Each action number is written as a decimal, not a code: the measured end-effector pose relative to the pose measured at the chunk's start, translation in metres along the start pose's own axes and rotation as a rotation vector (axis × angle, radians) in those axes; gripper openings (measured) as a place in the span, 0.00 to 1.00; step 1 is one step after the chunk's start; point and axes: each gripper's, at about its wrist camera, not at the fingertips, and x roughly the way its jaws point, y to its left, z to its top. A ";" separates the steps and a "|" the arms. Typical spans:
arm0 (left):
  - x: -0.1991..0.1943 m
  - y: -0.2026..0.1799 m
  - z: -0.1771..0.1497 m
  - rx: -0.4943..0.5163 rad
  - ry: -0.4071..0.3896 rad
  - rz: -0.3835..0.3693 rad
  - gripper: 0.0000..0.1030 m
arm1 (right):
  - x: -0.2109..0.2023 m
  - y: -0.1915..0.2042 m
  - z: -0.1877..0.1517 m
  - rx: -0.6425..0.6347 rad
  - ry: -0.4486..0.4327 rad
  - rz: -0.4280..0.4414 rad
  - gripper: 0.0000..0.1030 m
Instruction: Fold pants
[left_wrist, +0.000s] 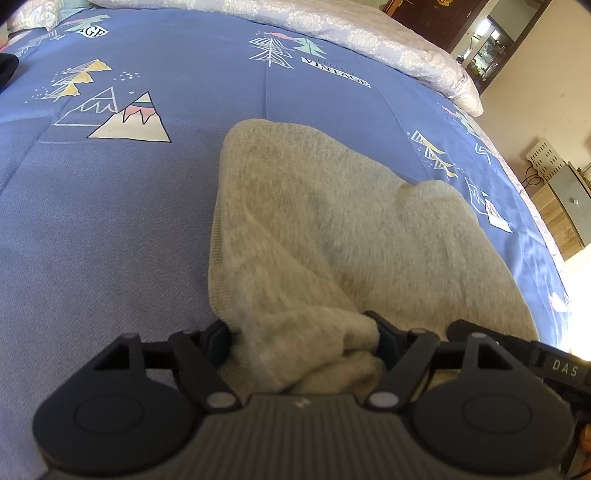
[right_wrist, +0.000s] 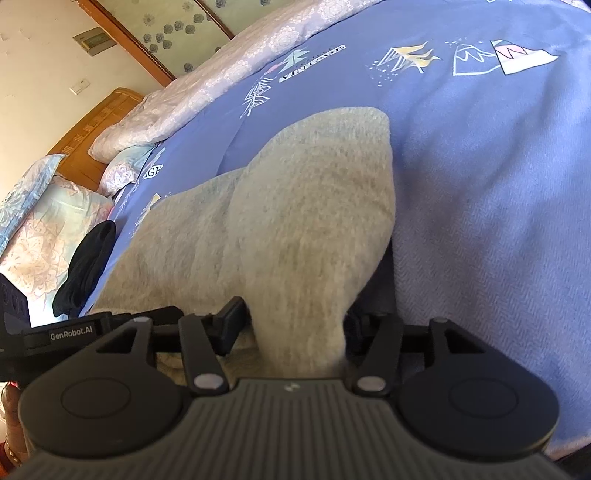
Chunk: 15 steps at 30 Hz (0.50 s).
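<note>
Pants (left_wrist: 317, 229), grey and fleecy, lie on a blue sheet (left_wrist: 110, 229) printed with mountains, and both grippers hold their near edge. Left gripper (left_wrist: 303, 343) has its jaws closed on a bunched wad of cloth, from which the fabric spreads away across the bed. Right gripper (right_wrist: 295, 325) is likewise clamped on a gathered fold that rises from the jaws. A black garment (right_wrist: 86, 266) lies at the sheet's edge beside floral pillows (right_wrist: 40, 236), apart from the pants.
</note>
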 end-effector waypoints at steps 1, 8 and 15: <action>0.000 0.000 0.000 0.001 -0.001 0.000 0.74 | 0.000 0.000 0.000 0.003 0.001 0.000 0.57; 0.000 -0.002 -0.002 0.007 -0.005 0.009 0.78 | 0.001 -0.003 0.002 0.034 0.005 0.012 0.60; 0.002 0.000 -0.001 0.009 0.002 0.007 0.80 | 0.001 0.000 0.000 0.026 0.004 0.010 0.64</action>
